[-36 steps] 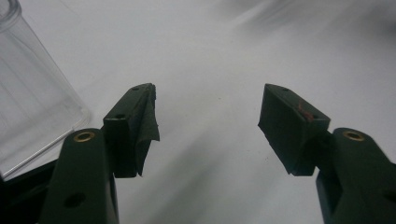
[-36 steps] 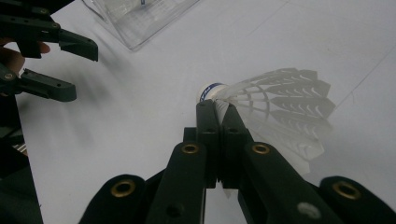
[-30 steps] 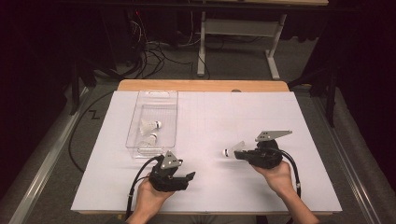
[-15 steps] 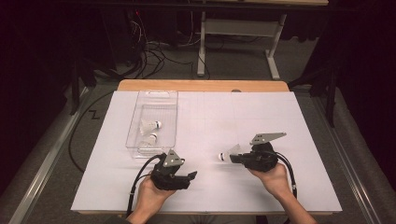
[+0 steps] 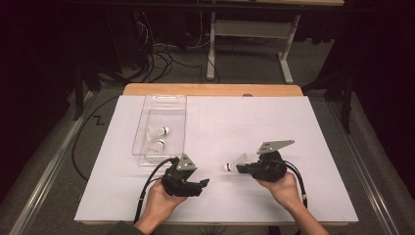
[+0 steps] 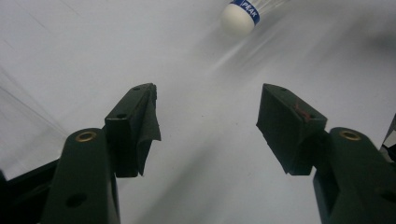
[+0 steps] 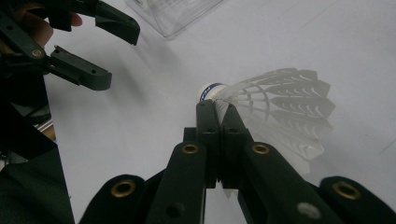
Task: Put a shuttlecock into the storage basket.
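Right gripper (image 5: 241,167): clenched on the skirt of a shuttlecock (image 5: 234,164), which is held just above the white sheet (image 5: 293,127) at about 5 o'clock from the table's middle; in the right gripper view the jaws are seen pinched flat on the feathers (image 7: 280,112), cork pointing away.
Left gripper (image 5: 203,183): released, jaws well apart with nothing between them, at about 7 o'clock; the held shuttlecock's cork (image 6: 239,15) is seen ahead of it at 12 o'clock in its own view.
Done so far: two shuttlecocks (image 5: 157,131) are judged already placed, lying in the clear tray (image 5: 166,99) at 10 o'clock.
Left to do: the held one is judged still to be carried to the tray, or passed across to the open gripper first; which cannot be told.
Hard to make out: the nearer shuttlecock in the tray (image 5: 154,147) is blurred by the clear walls.
Cut off: the feather end is cropped at the top edge of the left gripper view.
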`<state>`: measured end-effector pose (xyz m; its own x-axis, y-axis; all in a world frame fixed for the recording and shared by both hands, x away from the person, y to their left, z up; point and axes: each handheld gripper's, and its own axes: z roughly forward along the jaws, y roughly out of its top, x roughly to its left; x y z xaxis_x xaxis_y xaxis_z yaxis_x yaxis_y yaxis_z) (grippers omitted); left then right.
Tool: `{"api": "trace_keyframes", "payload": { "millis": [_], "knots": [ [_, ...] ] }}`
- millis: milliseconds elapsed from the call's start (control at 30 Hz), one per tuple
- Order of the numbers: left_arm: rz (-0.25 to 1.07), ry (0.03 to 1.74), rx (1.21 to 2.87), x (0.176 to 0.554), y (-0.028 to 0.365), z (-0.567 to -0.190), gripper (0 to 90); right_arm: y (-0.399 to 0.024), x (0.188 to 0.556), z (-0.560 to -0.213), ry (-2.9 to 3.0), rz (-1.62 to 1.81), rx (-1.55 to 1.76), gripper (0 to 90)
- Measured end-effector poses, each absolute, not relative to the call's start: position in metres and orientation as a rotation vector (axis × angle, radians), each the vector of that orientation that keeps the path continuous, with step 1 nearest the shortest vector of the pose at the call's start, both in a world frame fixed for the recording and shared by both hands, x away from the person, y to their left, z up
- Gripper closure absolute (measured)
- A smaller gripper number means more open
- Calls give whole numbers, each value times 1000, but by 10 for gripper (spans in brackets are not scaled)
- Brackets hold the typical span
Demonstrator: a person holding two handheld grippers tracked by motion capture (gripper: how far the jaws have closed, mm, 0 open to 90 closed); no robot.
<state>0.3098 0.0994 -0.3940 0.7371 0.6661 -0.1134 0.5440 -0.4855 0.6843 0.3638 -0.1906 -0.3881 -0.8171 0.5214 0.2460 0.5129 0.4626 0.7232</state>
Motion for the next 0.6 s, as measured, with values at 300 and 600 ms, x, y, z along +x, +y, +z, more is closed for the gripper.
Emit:
{"api": "trace_keyframes", "payload": {
  "millis": [300,600],
  "knots": [
    [198,901,2255,317,94,-391,389,-183,364,-389,2698,1320,925,900],
    [171,872,2306,325,87,-384,391,-175,365,-389,2711,1329,909,900]
  ]
}}
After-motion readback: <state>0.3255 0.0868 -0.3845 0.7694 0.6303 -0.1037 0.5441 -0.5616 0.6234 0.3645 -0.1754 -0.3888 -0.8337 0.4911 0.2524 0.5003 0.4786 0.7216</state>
